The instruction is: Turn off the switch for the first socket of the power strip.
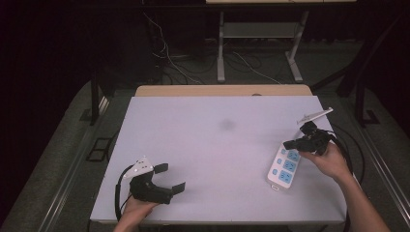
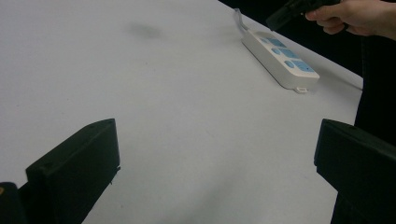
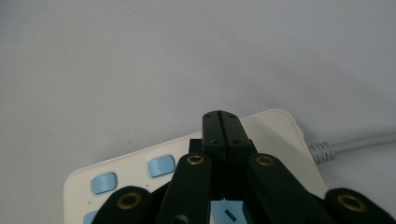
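Observation:
A white power strip [image 1: 284,166] with blue sockets and blue buttons lies on the white table [image 1: 217,145] near its right edge. Its grey cord [image 3: 355,143] leaves from the far end. My right gripper [image 1: 288,144] hovers over the strip's far end with its jaws pressed together and nothing between them. In the right gripper view the joined tips [image 3: 220,116] sit above the strip [image 3: 140,168], beside its blue buttons. My left gripper [image 1: 170,178] rests at the near left of the table, open and empty. Its view looks across the table between its jaws [image 2: 212,154] to the strip [image 2: 280,58] and the right gripper [image 2: 282,14].
A faint dark smudge [image 1: 227,124] marks the middle of the tabletop. A wooden strip [image 1: 222,90] runs along the table's far edge. Beyond it, cables and the legs of another desk [image 1: 221,48] stand on the dark floor.

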Available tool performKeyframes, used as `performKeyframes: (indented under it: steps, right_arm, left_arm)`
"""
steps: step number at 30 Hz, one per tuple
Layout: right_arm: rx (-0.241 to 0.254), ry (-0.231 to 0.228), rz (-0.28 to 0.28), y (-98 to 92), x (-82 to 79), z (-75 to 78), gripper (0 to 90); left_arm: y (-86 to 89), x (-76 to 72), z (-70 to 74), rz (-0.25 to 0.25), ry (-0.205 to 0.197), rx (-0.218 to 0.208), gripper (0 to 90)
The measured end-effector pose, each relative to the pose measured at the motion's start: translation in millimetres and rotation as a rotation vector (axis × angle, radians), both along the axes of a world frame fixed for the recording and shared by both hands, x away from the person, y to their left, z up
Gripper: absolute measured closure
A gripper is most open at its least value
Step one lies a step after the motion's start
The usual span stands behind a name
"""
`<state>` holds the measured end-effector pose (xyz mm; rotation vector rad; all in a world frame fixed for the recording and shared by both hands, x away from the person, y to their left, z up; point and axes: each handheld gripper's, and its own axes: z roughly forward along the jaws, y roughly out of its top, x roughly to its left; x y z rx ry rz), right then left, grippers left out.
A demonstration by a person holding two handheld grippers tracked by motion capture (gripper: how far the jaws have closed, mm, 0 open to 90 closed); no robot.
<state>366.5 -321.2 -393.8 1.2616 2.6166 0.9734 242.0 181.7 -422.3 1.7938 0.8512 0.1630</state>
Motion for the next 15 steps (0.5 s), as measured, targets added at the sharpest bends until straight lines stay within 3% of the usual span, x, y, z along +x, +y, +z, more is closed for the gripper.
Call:
performKeyframes:
  steps: [15]
  right_arm:
    - [-0.009, 0.034, 0.004, 5.6, 8.0, -11.6, 89.6]
  left_arm:
    - [1.1, 0.5, 0.1, 0.003, -0.001, 0.001, 0.0]
